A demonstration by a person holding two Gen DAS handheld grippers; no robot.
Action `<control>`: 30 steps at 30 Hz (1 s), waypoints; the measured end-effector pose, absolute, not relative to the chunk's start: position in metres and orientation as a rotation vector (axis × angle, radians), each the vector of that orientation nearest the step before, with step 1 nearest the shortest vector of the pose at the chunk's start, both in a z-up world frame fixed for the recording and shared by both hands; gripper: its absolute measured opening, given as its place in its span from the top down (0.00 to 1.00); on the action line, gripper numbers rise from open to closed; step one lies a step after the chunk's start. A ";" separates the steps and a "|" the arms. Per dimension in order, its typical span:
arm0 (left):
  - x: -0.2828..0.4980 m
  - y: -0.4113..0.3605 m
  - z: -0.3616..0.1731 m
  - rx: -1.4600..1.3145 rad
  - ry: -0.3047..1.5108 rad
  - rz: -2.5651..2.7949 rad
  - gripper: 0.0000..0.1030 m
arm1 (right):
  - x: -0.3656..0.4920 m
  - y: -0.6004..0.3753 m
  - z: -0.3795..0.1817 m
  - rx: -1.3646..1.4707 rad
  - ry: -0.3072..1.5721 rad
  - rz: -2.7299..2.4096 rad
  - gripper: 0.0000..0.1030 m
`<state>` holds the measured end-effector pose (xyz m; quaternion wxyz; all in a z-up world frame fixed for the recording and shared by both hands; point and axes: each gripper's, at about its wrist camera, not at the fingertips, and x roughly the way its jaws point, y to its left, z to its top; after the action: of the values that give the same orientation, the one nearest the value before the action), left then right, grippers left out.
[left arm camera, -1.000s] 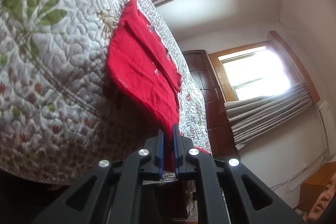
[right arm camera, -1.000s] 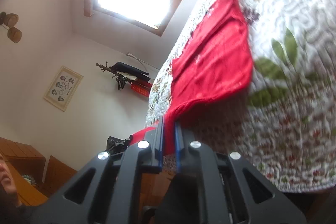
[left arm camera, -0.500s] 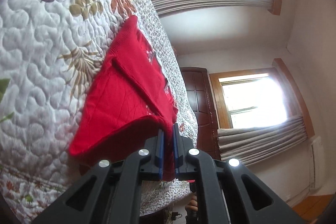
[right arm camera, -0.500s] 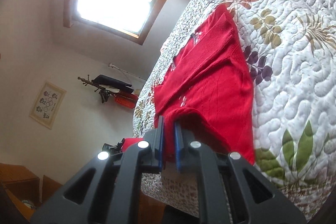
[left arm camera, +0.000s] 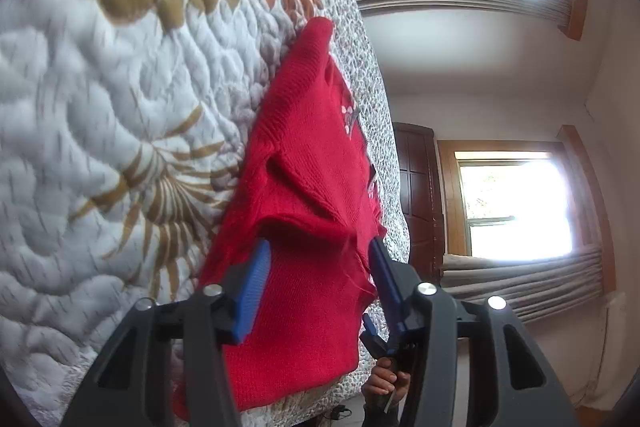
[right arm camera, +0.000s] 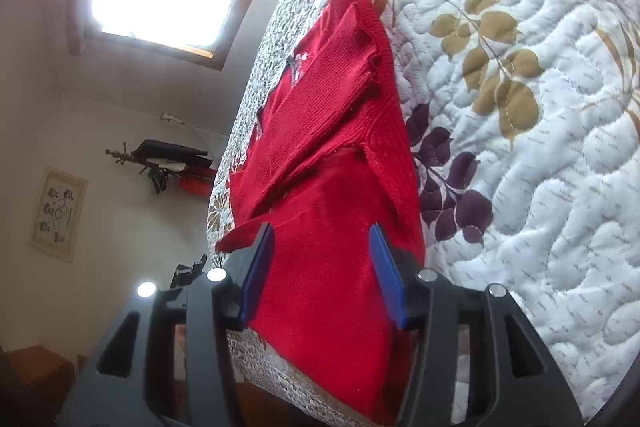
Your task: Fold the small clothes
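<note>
The red knit garment [left arm camera: 308, 187] lies folded over itself on the quilted floral bedspread [left arm camera: 100, 115] of the bed, close to the bed's near edge, with its lower part draping toward that edge. In the left wrist view the left claw [left arm camera: 318, 259] stands with its blue-padded jaws spread wide apart, one on each side of a raised fold of the red knit, gripping nothing. Low in that view a hand [left arm camera: 386, 383] holds a dark handle beside the bed. In the right wrist view the right claw [right arm camera: 322, 243] is likewise spread wide, its jaws flanking the garment's [right arm camera: 332, 163] near part without pinching it. The bedspread [right arm camera: 540, 167] stretches to the right, and a framed picture [right arm camera: 58, 213] hangs on the far wall at left.
</note>
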<state>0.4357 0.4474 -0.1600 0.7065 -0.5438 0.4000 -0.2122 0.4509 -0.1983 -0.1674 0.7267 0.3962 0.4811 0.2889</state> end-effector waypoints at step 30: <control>0.478 0.361 -0.119 -0.099 1.016 -0.517 0.37 | 0.479 -0.150 -0.165 0.230 1.037 0.678 0.63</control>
<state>0.4779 0.3609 -0.1190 0.8407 -0.0467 0.4809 -0.2444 0.4790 -0.1498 -0.1649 0.8079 0.1075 0.4851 0.3170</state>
